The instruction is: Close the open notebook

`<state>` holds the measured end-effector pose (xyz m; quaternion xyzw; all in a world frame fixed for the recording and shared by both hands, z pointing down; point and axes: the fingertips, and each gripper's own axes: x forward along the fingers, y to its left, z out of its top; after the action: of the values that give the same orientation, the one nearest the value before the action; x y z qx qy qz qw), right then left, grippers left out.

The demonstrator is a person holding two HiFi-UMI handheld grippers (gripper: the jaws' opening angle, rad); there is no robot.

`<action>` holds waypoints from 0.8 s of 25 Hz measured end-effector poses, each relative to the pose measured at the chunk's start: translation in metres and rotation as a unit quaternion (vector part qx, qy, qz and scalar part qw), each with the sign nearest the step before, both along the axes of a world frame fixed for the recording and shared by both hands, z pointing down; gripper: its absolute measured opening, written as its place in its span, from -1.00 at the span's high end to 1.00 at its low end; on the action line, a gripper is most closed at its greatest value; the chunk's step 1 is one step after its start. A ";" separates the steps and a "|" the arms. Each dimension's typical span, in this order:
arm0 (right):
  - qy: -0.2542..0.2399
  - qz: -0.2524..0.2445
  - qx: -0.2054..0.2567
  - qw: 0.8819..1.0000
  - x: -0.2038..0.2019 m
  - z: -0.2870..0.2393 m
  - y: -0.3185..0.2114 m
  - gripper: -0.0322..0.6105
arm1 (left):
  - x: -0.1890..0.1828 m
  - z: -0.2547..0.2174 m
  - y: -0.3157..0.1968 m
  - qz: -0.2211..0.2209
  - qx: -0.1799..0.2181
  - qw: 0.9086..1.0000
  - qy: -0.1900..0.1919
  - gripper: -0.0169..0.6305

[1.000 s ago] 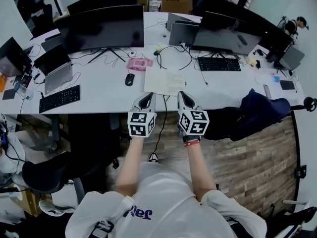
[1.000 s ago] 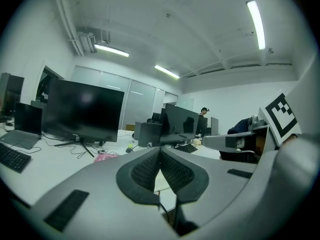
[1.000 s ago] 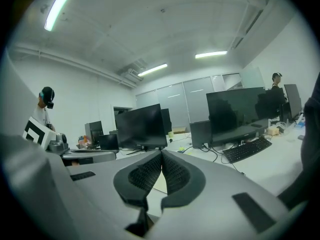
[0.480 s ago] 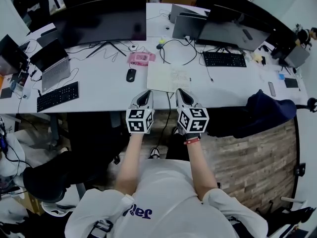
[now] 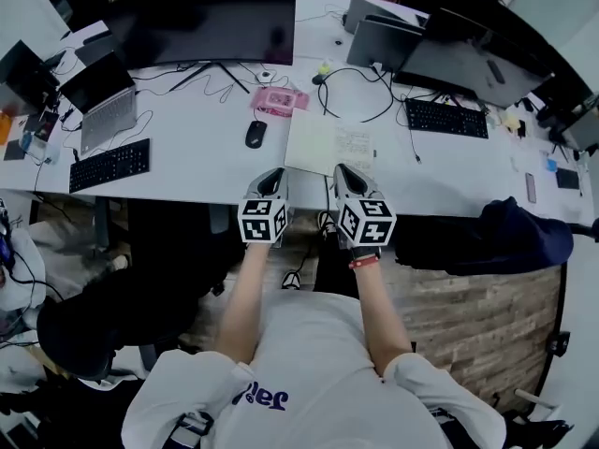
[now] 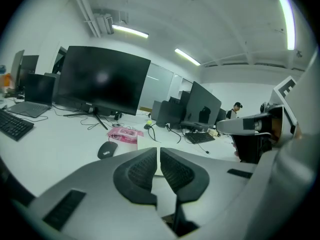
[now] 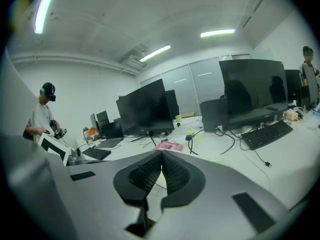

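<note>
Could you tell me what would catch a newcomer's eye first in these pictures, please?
Two grippers with marker cubes, the left gripper and the right gripper, are held side by side at the near edge of the white desk, both shut and empty. Just beyond them lies the open notebook, a black mouse to its left and a wide dark monitor farther back.

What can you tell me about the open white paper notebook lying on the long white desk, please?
The open white paper notebook lies flat near the front edge of the long white desk, right of a black computer mouse. Its left page looks blank; the right bears faint writing. The left gripper and right gripper, both shut, are just short of its near edge, seemingly not touching.
</note>
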<state>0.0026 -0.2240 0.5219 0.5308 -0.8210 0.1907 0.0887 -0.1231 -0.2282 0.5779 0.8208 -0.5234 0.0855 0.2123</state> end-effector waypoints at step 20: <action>-0.008 -0.024 -0.069 0.997 0.012 0.060 -0.066 0.86 | 0.007 0.092 -0.069 -0.028 -0.099 0.995 0.006 0.73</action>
<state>0.0142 -0.2899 0.5818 0.5018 -0.8193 0.2489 0.1228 -0.1158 -0.2976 0.6694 0.7814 -0.5335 0.1264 0.2980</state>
